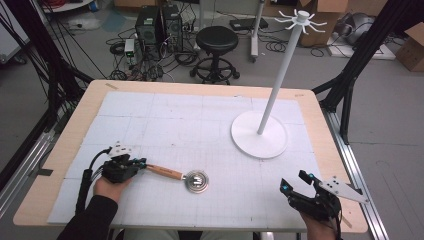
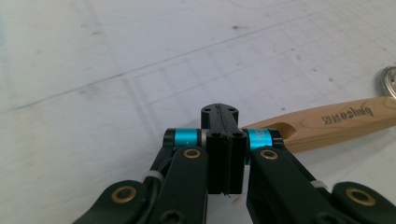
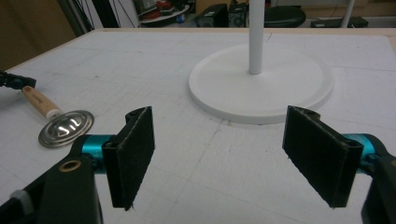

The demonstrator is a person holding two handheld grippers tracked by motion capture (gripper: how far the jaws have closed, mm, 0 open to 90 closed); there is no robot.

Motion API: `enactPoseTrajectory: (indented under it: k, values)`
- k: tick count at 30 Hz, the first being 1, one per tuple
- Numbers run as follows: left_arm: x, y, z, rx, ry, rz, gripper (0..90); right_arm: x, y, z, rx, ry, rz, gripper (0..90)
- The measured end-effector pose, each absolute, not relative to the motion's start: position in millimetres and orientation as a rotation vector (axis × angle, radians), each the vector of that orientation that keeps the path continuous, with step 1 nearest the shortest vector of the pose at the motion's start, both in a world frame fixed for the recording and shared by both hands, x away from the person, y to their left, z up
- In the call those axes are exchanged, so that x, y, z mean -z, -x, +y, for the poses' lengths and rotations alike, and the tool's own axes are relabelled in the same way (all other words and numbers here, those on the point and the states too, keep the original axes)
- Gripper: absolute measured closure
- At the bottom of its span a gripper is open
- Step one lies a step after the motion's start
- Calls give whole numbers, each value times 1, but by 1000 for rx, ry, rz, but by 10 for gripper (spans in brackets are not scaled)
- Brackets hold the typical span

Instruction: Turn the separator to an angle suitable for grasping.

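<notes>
A wooden-handled skimmer (image 1: pixel 182 177) lies flat on the desk (image 1: pixel 60 165), its round metal head (image 1: pixel 196 181) pointing toward the white stand's base (image 1: pixel 260 135), which sits well apart from it. The left tongs (image 1: pixel 142 163) are at the free end of the wooden handle (image 2: pixel 327 123); their jaws are pressed together just beside that end, with nothing between them. The right tongs (image 3: pixel 219 154) hover near the desk's front edge on the near side of the stand's base, jaws wide apart and empty.
</notes>
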State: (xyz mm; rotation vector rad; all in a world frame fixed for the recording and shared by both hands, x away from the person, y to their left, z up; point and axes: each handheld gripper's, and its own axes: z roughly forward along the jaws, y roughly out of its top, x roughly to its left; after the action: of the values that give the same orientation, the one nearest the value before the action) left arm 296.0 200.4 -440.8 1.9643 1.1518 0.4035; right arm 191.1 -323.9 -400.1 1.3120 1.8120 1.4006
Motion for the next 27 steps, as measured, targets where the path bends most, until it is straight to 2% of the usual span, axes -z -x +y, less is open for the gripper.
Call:
enactPoseTrajectory:
  k: [12,27]
  values:
    - [447,-294,138,-315,-2017,1052,896,400,-190,-325,-1408,-1315,1805,239]
    - [446,-285,89,-242,-2042,965,896,400,-190,-326,-1416,-1313,1802,239]
